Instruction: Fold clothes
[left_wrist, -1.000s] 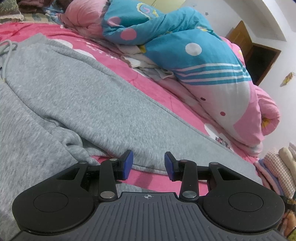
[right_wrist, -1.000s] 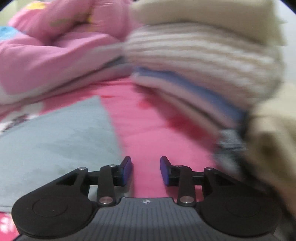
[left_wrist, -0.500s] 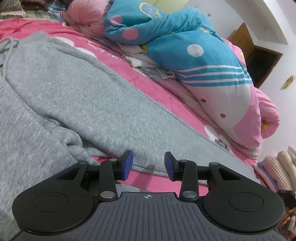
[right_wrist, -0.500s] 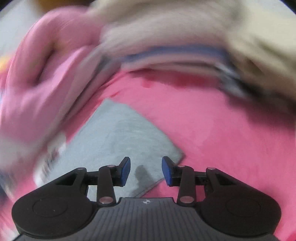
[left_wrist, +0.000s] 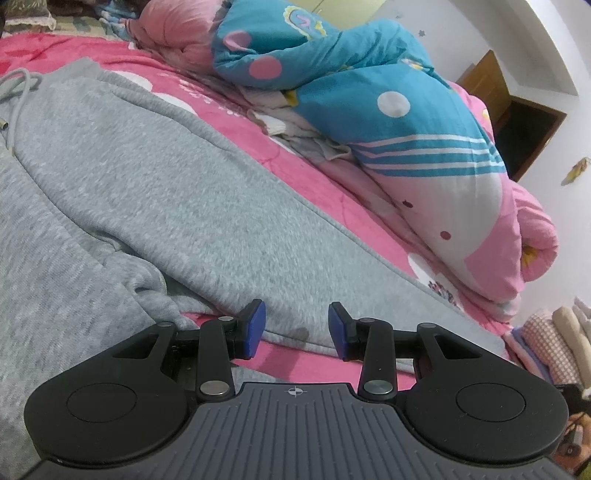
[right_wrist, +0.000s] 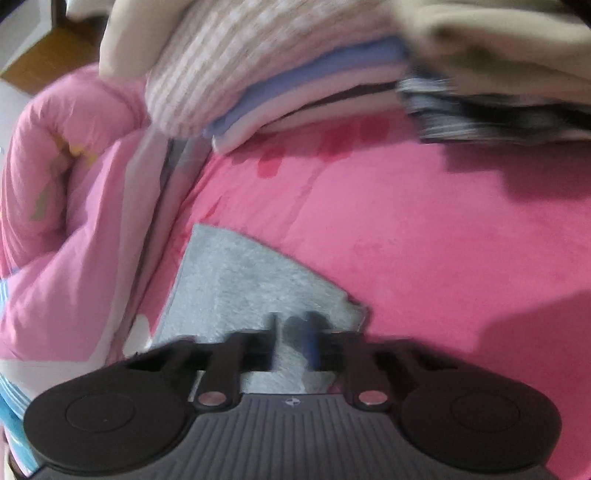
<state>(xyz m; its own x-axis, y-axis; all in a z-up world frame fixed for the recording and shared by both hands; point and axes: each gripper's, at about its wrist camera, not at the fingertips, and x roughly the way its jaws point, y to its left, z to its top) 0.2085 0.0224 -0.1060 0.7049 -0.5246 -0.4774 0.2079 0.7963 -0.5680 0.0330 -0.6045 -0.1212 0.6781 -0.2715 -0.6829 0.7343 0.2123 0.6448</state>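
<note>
Grey sweatpants: spread on pink bedsheet. My right claw closing on the leg end. My left claw released over the hem. Quilt ahead; folded stack beyond the right claw.

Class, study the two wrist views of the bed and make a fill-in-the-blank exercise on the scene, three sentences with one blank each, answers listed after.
1. The garment spread on the bed, the sweatpants, is ____ in colour.
2. The bedsheet under it is ____.
3. The right gripper has its fingers around the ____ end of the sweatpants' leg, while the left gripper is open.

Missing words: grey; pink; hem
</note>
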